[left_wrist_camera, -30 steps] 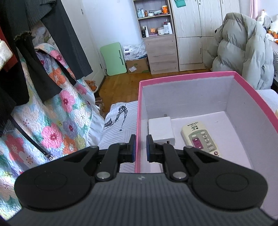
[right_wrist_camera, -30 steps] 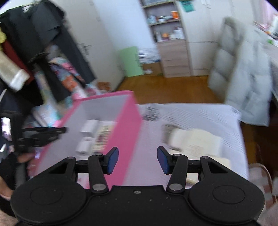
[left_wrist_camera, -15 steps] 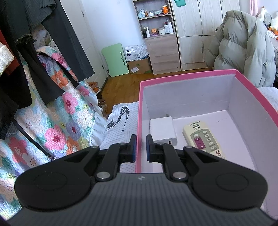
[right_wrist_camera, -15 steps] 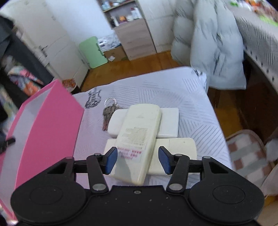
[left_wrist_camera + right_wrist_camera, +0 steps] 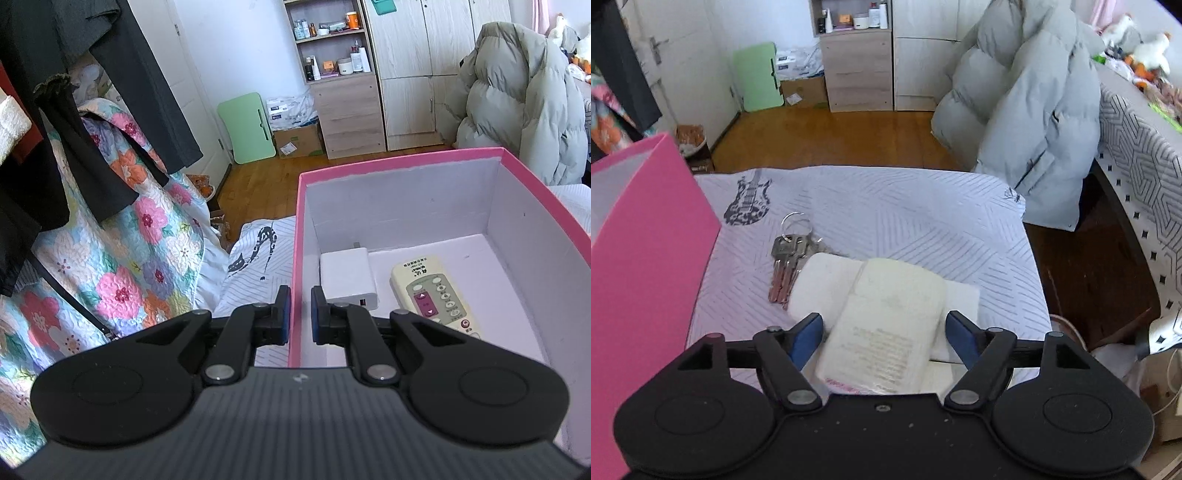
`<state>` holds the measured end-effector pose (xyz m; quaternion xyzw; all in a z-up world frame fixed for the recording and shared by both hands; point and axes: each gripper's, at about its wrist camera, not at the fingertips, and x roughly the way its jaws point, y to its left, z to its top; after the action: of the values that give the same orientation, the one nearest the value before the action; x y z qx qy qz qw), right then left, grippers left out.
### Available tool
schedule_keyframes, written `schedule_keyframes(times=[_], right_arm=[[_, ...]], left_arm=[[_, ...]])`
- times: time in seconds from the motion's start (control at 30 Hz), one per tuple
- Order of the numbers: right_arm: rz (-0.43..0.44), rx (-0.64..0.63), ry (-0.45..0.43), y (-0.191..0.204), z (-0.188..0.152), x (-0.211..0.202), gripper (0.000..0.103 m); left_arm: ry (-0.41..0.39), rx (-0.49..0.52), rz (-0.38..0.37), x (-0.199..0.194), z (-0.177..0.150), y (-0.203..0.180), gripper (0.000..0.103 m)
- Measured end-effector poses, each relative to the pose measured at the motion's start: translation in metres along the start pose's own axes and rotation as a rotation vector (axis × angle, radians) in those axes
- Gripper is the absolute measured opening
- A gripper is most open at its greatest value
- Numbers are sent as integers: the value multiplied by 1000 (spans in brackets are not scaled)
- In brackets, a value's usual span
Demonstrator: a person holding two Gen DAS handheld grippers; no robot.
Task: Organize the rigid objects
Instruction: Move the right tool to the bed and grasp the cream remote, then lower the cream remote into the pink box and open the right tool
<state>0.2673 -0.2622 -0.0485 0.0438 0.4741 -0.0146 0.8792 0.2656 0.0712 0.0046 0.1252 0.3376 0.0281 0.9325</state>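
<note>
Left tool [image 5: 297, 314] and right tool [image 5: 882, 334]: black linkage arms, silver pivot screws, blue finger pads [image 5: 805, 339], round black housings, ribbed grey body.

My left gripper [image 5: 299, 314] straddles the near left wall of the box [image 5: 406, 162], one finger outside, one inside. In the box, the charger [image 5: 349, 277] lies left of the remote [image 5: 436, 291]. My right gripper [image 5: 882, 338], jaws opening, sits over a second remote [image 5: 886, 332] (stacked on flat blocks [image 5: 827, 284]). The keys [image 5: 786, 258] lie to their left, the box further left, all on the bed [image 5: 905, 210].
</note>
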Motion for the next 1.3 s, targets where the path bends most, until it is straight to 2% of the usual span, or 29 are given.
schedule_keyframes(times=[0.07,0.2,0.4,0.77,0.9,1.07,1.17,1.23,1.3], right_arm=[[3,-13,-18,1,0,-4,67],[46,-65,-76,2,-9,-19,66],[109,-57,-193,-2,-20,-53,64],[178,-56,-308,0,-49,-98,62],[170,-72,-356,3,-51,-114,62],[218,-99,-420,13,-44,-139,62],[274,-120,-476,27,-38,-157,62],[337,-129,-506,39,-30,-166,62],[423,-140,-498,54,-16,-166,62]], left_arm=[[1,6,2,0,0,0,9],[2,-3,-2,0,-1,1,9],[3,4,4,0,-2,1,9],[4,4,7,-1,-1,1,9],[2,5,9,-1,0,1,9],[3,2,8,-1,0,1,9],[2,-2,5,-1,0,1,9],[1,-3,6,-1,1,0,9],[1,-1,6,0,1,0,9]])
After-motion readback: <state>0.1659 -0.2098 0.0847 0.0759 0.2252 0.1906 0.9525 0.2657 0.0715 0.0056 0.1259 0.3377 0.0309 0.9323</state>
